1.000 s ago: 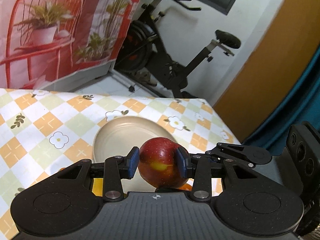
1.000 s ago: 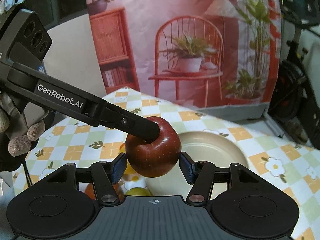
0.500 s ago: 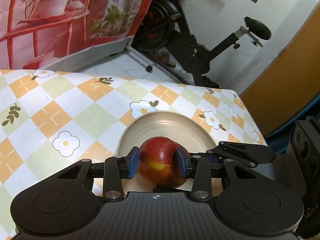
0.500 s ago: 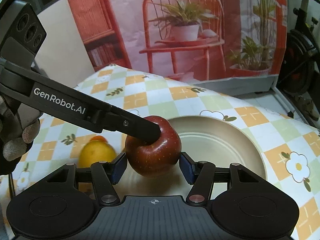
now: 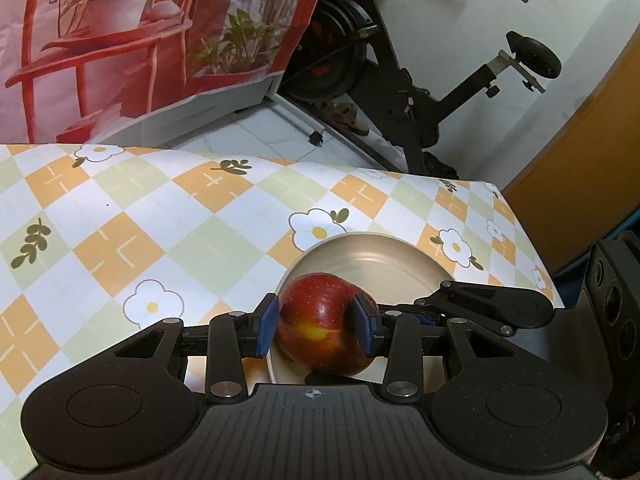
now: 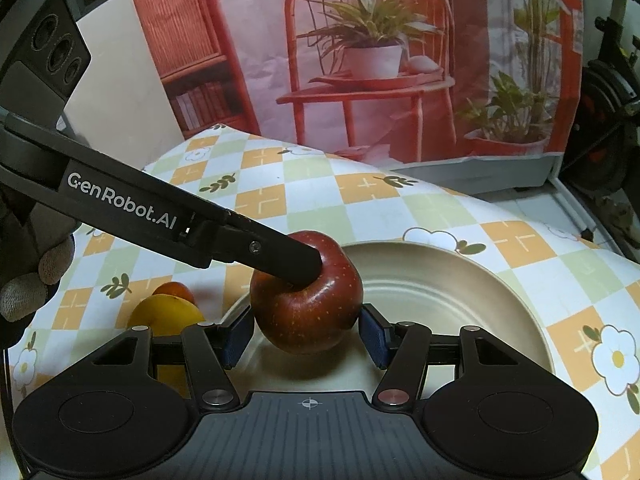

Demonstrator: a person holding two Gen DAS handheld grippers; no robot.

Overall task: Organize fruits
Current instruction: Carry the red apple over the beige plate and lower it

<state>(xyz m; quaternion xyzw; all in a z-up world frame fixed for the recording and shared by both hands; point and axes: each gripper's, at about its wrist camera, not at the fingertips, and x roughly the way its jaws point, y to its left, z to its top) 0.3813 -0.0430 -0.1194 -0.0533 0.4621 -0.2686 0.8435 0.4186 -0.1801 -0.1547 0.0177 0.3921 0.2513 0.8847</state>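
- Across the whole surface lies a checked, flower-print tablecloth; fruit is being gathered onto it.
- Toward the near edge sits a beige plate, holding no fruit apart from the apple hanging above it.
- Over the plate's near side is the red apple, low over the dish; whether it touches yet I cannot tell.
- Left gripper is clamped on the apple, blue pads pressed to both flanks.
- Right gripper flanks the same apple with its jaws narrowly parted, pads seemingly just clear of the skin.
- Beside the plate, still on the cloth, lie a yellow fruit and a small orange one.
- By my reading the first placement is nearly finished; release and those two fruits remain.
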